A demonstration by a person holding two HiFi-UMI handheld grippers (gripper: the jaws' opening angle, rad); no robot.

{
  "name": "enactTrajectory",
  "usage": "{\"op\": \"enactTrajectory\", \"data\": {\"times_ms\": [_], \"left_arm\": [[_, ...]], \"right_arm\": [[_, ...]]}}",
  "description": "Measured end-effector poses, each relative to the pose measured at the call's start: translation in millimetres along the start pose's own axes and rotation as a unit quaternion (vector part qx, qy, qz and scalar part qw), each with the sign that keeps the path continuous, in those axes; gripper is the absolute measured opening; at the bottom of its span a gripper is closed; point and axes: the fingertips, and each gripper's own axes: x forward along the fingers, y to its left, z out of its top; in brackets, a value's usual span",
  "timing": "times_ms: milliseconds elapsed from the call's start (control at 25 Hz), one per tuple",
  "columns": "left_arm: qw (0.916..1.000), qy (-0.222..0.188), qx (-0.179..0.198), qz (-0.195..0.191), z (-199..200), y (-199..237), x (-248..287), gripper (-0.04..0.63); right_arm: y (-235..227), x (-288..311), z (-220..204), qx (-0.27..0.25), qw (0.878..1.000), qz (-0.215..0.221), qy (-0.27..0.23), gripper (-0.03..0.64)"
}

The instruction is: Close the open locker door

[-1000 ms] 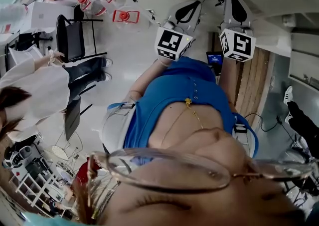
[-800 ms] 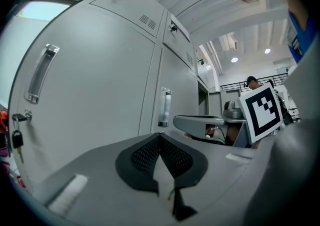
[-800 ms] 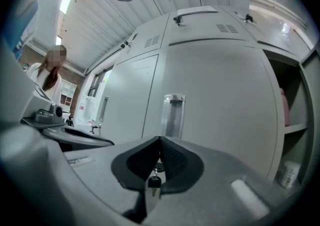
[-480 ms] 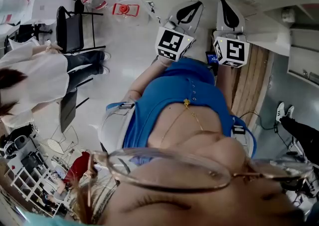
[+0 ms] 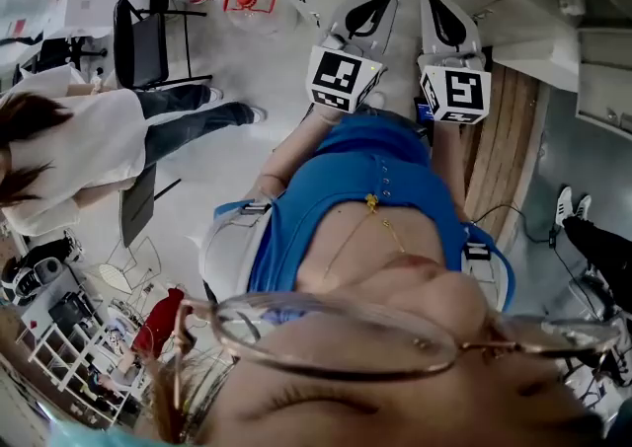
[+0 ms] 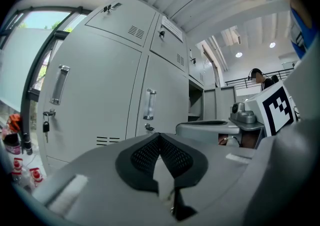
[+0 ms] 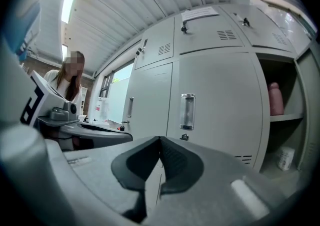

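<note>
An open locker (image 7: pixel 292 88) right of the pinched-together, empty right tongs (image 7: pixel 160 142) held one pink bottle (image 7: pixel 274 98); the left tongs (image 6: pixel 160 137) were likewise pressed together.

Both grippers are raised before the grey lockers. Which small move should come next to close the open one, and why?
Probably swing the right gripper rightward, toward the open grey metal locker compartment with the pink bottle on its shelf. Its jaws are shut and empty, and it faces a closed grey locker door. I cannot make out the open door itself.
</note>
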Motion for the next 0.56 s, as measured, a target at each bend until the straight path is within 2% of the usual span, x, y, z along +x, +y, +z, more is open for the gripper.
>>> {"op": "enactTrajectory", "data": {"times_ms": [280,560], "left_arm": [[1.0000,-0.002,0.009,0.000,0,-1,-5,-0.002],[0.9998,-0.003,0.010,-0.018,10,4,-5,-0.002]], "right_arm": [[6,-7,-3,-0.001,1.000,0.003,0.004,0.002],[18,4,1,0.005,1.000,0.004,0.006,0.002]]}}
